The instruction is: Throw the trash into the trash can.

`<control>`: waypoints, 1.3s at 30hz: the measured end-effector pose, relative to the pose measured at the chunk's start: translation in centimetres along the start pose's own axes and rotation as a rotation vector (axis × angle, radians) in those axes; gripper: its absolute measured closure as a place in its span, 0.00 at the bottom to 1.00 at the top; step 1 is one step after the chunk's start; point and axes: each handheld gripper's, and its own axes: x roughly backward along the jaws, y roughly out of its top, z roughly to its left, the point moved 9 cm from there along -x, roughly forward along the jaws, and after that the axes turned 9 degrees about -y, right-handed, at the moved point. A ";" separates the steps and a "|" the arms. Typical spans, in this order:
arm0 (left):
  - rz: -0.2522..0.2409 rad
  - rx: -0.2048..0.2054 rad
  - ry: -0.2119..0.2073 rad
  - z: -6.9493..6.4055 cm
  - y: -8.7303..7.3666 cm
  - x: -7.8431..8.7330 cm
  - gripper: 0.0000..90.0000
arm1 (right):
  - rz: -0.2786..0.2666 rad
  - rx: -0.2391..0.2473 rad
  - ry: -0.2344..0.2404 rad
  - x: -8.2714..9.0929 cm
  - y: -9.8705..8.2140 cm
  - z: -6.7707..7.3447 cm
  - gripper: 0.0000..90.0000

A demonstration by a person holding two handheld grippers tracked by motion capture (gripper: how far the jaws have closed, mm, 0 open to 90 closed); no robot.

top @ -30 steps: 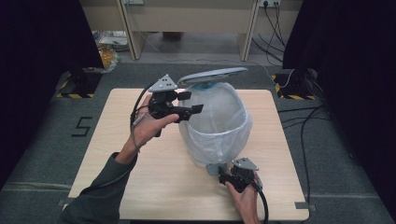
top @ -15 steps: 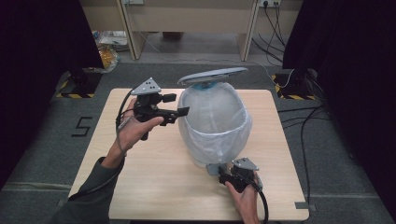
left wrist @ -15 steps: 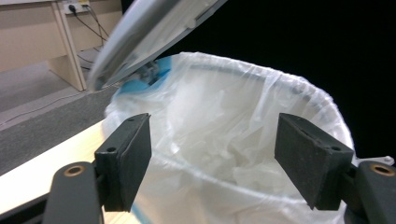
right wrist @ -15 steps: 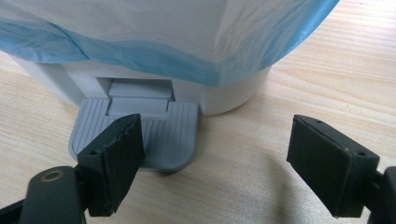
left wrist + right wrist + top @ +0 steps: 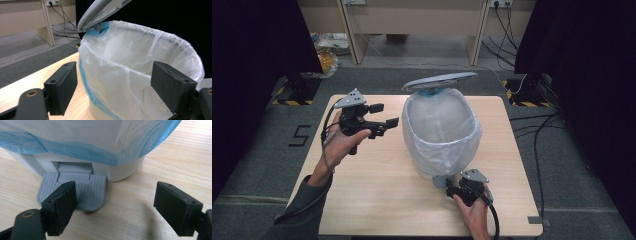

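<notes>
Item: pedal bin (image 5: 439, 132), mid-desk (image 5: 377, 200), lid (image 5: 439, 80) up, white liner bag (image 5: 130, 67) folded over rim.
L gripper (image 5: 382, 116): jaws have just been opening, nothing between, clear of bag.
R gripper (image 5: 113, 206): spread wide, one jaw on pedal (image 5: 82, 192).
Step, prob.: bag fitted.
Next: ease off pedal, let lid drop.

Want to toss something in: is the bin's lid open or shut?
Open: the lid stands raised behind the bag-lined bin, its mouth uncovered.
</notes>
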 end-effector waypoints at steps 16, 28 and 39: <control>-0.028 0.022 0.053 1.6 -3.5 2.0 0.20 | 0.000 0.001 -0.001 0.0 0.0 0.0 0.21; -0.035 0.042 0.070 2.6 -6.9 2.0 0.18 | 0.000 0.001 -0.002 0.0 0.0 0.0 0.21; -0.006 0.042 0.093 3.3 -10.1 1.4 0.18 | 0.000 0.001 -0.002 0.0 0.0 0.0 0.21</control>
